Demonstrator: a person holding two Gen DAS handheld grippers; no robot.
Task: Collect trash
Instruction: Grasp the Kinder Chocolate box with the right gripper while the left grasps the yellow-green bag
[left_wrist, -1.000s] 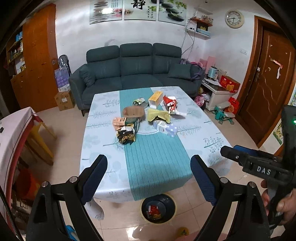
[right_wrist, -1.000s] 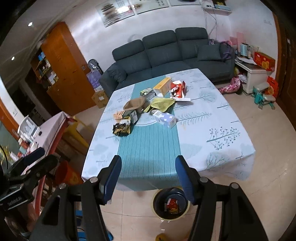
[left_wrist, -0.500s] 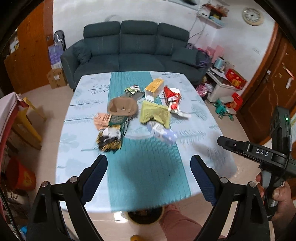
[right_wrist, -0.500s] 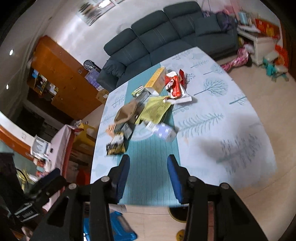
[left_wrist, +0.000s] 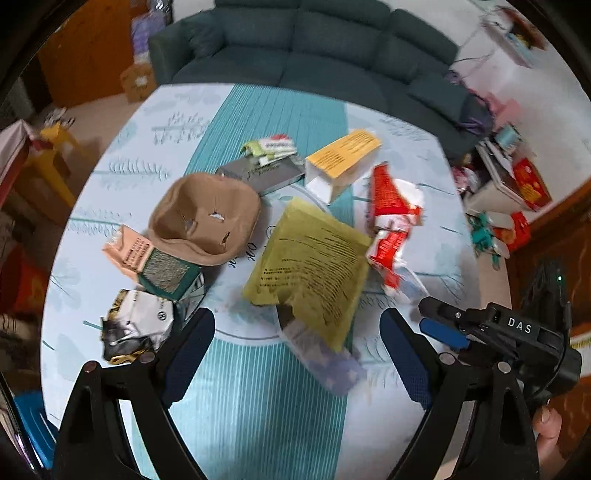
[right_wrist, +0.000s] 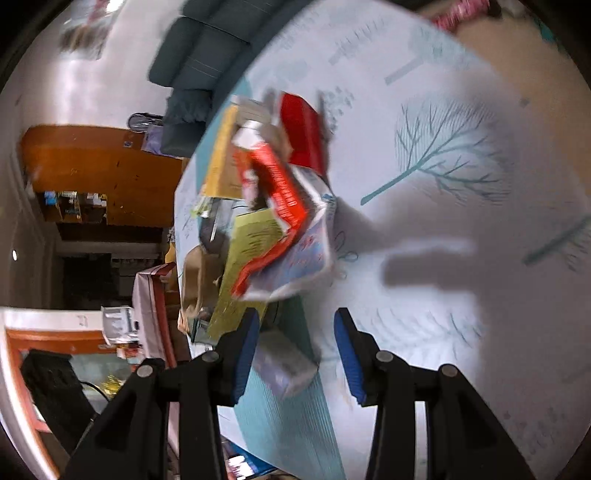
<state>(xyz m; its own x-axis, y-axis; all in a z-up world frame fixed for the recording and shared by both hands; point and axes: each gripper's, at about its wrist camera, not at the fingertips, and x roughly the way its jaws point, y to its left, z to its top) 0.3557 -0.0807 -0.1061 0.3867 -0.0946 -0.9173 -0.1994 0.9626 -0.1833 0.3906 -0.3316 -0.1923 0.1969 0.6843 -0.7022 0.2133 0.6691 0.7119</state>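
Trash pile (left_wrist: 295, 236) on desk (left_wrist: 147, 147) now looms close; both hand-held grippers (left (left_wrist: 297, 354), right (right_wrist: 293, 350)) unclenched, empty, right narrower than before; blurred small box (right_wrist: 284, 369) probably first.

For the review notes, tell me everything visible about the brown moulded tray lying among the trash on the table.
The brown tray looks like moulded paper pulp, tan and matte, with a raised rounded rim around a shallow, dented hollow. Three small tears show in its floor. It lies open side up on the table, left of the yellow leaflet. Its lower-left edge overlaps the orange packet and green box. No gripper touches it.
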